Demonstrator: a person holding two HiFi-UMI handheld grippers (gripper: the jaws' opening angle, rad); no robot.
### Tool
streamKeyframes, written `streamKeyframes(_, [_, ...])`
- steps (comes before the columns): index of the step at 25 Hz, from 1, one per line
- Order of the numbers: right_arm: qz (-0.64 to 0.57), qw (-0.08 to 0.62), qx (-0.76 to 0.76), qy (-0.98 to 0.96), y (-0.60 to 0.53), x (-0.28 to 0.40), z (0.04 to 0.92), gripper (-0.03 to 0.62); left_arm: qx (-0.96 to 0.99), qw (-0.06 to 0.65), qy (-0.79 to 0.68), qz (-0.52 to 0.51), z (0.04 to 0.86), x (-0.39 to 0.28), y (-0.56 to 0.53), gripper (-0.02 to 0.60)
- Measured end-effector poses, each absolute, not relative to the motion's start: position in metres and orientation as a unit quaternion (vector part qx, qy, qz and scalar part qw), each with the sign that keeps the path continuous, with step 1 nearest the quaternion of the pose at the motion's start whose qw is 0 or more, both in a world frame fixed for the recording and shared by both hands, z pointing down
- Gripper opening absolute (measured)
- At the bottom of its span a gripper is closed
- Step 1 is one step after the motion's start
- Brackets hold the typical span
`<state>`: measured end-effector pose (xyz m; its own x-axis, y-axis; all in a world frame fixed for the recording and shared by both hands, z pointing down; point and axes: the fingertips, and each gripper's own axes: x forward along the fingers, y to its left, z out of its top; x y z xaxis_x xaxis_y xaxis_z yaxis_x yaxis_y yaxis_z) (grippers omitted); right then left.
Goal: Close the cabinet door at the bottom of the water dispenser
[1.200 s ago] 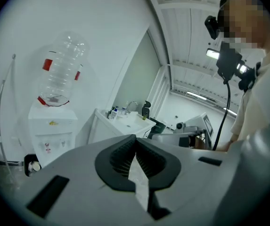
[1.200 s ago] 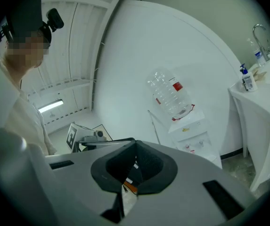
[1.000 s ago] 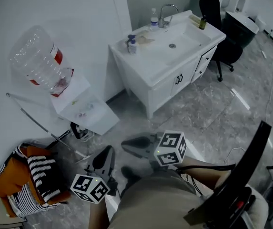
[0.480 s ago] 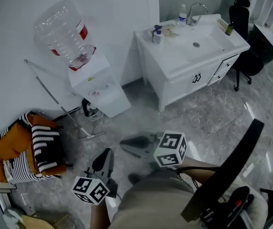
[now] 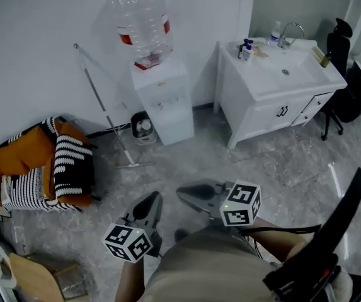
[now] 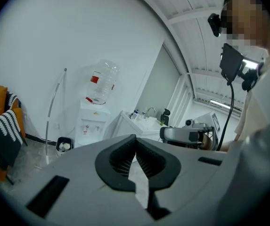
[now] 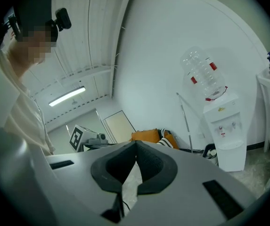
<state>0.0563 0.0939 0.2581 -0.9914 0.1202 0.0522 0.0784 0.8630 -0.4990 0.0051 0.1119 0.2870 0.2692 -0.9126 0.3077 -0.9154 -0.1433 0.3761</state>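
view shift: dispenser point(image 5: 164, 99) now sits top-centre of the head view and stands upright in frame; a second ago it was far left and tilted.
other shifts: vanity point(image 5: 275, 90) has slid to the right edge area; orange-and-striped pile point(image 5: 41, 165) has moved up to mid-left.
tools vs earlier: both remain low in frame in front of the person, side by side as before.
left tool point(image 5: 155, 199): jaws fully together, nothing between them.
right tool point(image 5: 183, 194): jaws together too, holding nothing.
dispenser position: against the white wall point(image 5: 41, 30), bottle point(image 5: 142, 17) on top, between a leaning pole point(image 5: 101, 102) and the vanity.
door point(image 5: 177, 128): lower front of the dispenser; too small here to tell whether it is ajar or flush.
door vs tools: well apart, bare floor point(image 5: 193, 162) between them; door lies ahead of both tools, above them in the head view.
left gripper view: dispenser is left of the jaw tips, far off.
right gripper view: dispenser is right of the jaw tips, far off.
beside base: small bin point(image 5: 143, 127) just left of the dispenser foot.
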Motion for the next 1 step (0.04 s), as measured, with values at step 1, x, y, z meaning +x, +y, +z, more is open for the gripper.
streamKeyframes(1, [0.258, 0.038, -0.04, -0.965, 0.1077, 0.0575, 0.2584, 0.015, 0.763, 0.253, -0.595, 0.004, 0.2886, 0.0039, 0.124, -0.009])
